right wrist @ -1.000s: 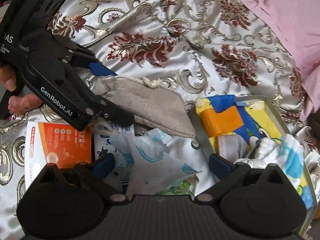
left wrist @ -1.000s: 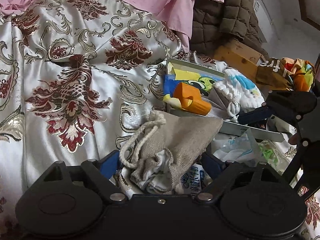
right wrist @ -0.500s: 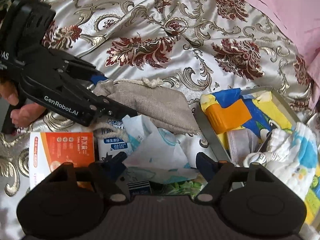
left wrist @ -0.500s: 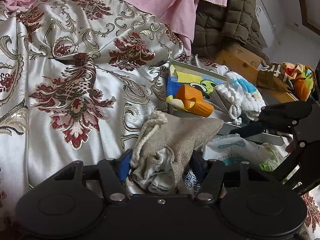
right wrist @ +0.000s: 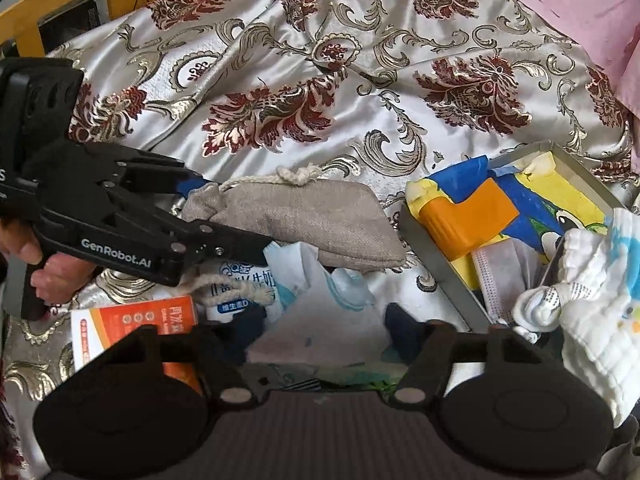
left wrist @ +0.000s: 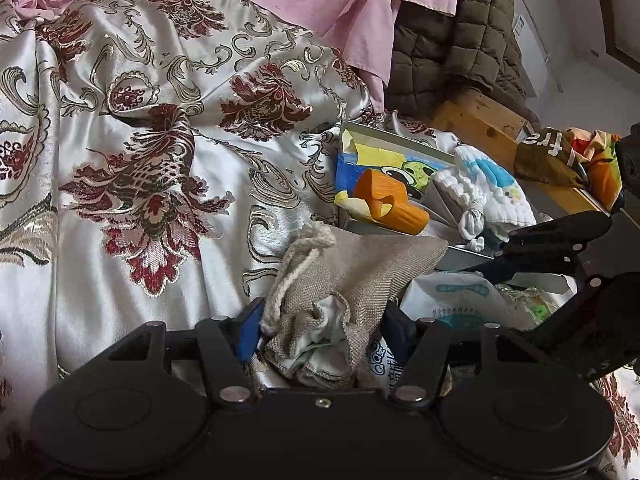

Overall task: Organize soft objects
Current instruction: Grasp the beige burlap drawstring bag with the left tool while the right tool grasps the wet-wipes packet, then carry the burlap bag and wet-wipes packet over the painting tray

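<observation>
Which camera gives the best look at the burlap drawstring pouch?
The right wrist view: the burlap drawstring pouch lies side-on, whole, with its knotted cord visible. The left wrist view shows it end-on, bunched mouth between the left gripper fingers, its far end foreshortened.

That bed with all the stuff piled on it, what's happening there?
A person is sorting soft items on a patterned bedspread using two handheld grippers. The left gripper has closed on the open mouth of a linen drawstring pouch. The right gripper has just been closing around a white plastic packet. Beside them sits a grey tray holding an orange piece, colourful cloth and a white baby garment.
</observation>
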`<state>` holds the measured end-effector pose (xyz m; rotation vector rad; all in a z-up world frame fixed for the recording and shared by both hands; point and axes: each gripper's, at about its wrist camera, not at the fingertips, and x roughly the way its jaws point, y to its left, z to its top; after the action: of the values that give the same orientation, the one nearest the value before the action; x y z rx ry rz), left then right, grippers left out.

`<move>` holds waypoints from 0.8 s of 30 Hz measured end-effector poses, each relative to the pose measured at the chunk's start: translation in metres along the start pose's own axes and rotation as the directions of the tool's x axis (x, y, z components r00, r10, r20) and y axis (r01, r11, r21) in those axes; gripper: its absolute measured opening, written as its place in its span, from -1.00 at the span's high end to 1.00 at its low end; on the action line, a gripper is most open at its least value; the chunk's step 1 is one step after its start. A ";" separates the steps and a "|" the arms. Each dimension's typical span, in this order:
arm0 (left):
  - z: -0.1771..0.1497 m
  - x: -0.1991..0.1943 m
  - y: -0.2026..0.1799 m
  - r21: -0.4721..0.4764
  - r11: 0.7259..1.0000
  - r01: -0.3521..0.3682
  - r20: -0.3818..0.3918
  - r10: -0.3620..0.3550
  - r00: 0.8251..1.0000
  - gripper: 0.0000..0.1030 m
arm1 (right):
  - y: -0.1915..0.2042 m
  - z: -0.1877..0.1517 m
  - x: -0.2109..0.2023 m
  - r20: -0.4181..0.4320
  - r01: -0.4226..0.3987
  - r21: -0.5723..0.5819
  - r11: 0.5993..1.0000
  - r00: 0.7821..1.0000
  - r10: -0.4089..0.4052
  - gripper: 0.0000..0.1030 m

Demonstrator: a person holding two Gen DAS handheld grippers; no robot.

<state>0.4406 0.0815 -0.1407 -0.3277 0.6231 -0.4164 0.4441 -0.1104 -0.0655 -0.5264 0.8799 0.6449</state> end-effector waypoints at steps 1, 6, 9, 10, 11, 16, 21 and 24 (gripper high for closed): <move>0.000 0.000 0.000 0.000 1.000 0.000 0.001 0.000 1.000 -0.22 | 0.000 0.000 0.000 -0.002 -0.001 0.007 1.000 1.000 0.001 -0.29; 0.000 0.000 0.000 -0.001 1.000 0.001 0.002 -0.001 1.000 -0.22 | 0.003 -0.002 -0.002 -0.002 -0.002 0.017 1.000 1.000 0.002 -0.24; 0.000 -0.001 0.000 -0.006 1.000 0.002 0.006 -0.002 1.000 -0.18 | 0.008 -0.003 -0.005 0.000 -0.012 0.032 0.999 1.000 0.012 -0.23; 0.000 -0.002 0.001 -0.008 1.000 0.003 0.008 -0.003 1.000 -0.16 | 0.009 -0.005 -0.007 0.002 -0.012 0.041 0.999 1.000 0.012 -0.23; 0.000 -0.002 0.001 -0.013 1.000 0.006 0.011 -0.006 1.000 -0.14 | 0.011 -0.006 -0.008 0.006 -0.010 0.051 0.999 1.000 0.010 -0.22; -0.001 -0.003 0.004 -0.037 0.999 0.017 0.022 -0.016 1.000 -0.09 | 0.014 -0.012 -0.016 0.036 0.006 0.092 0.996 0.999 -0.009 -0.16; -0.002 -0.005 0.004 -0.039 0.999 0.016 0.036 -0.015 0.999 0.07 | 0.017 -0.016 -0.020 0.057 0.040 0.126 0.991 0.997 -0.047 -0.02; -0.002 -0.008 0.004 -0.045 0.999 0.019 0.050 -0.017 0.999 0.13 | 0.021 -0.017 -0.021 0.066 0.062 0.139 0.988 0.995 -0.072 0.12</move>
<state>0.4349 0.0879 -0.1401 -0.3858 0.5823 -0.4107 0.4104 -0.1133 -0.0604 -0.4055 0.8295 0.5350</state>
